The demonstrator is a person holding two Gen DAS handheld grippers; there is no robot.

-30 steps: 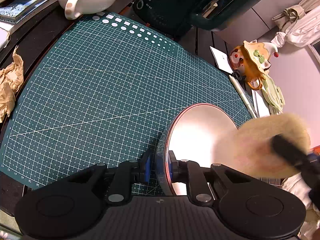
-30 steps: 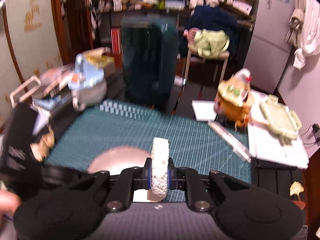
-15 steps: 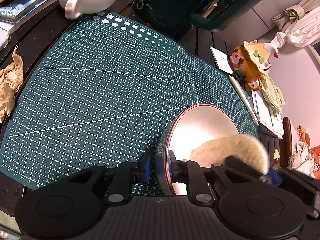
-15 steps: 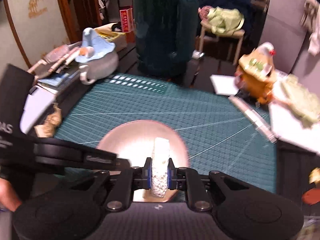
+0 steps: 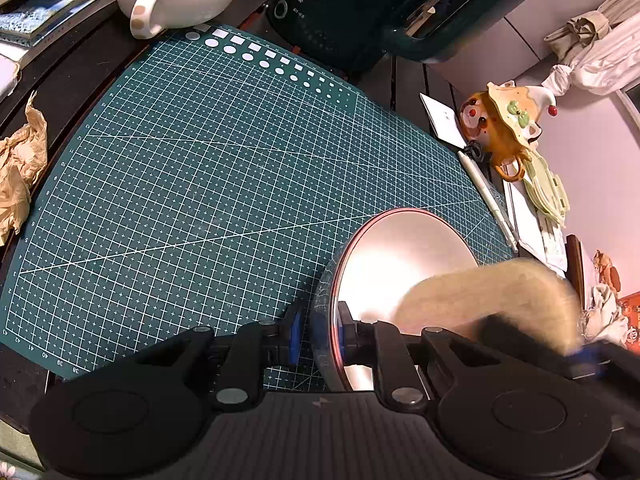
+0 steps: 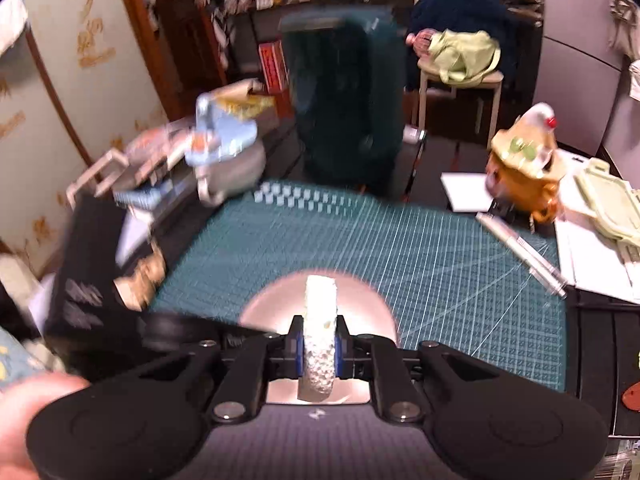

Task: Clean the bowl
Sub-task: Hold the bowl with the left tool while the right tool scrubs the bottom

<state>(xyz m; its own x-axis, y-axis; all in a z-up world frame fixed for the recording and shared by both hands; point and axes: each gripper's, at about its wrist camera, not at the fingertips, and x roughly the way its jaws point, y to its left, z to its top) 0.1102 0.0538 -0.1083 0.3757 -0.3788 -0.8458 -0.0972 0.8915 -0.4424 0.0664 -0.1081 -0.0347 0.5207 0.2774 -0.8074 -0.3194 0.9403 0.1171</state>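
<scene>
A shiny metal bowl (image 5: 404, 264) stands on the green cutting mat, tilted a little toward me. My left gripper (image 5: 320, 330) is shut on its near rim, one finger inside and one outside. In the right wrist view my right gripper (image 6: 319, 346) is shut on a pale round sponge pad (image 6: 320, 320) held on edge over the bowl (image 6: 360, 304). The left wrist view shows that sponge (image 5: 492, 300) blurred inside the bowl's right half, with the right gripper's dark fingers below it.
The green cutting mat (image 5: 200, 184) covers the dark table. A white mug (image 5: 176, 0) and a dark green appliance (image 5: 372, 4) stand at the back. An orange figurine mug (image 5: 504, 128) and a pen (image 5: 488, 196) lie right; crumpled brown paper (image 5: 20, 176) left.
The sponge came in from the right edge of the bowl, dropped into it, then shifted right and up inside. The left gripper and bowl stayed still.
</scene>
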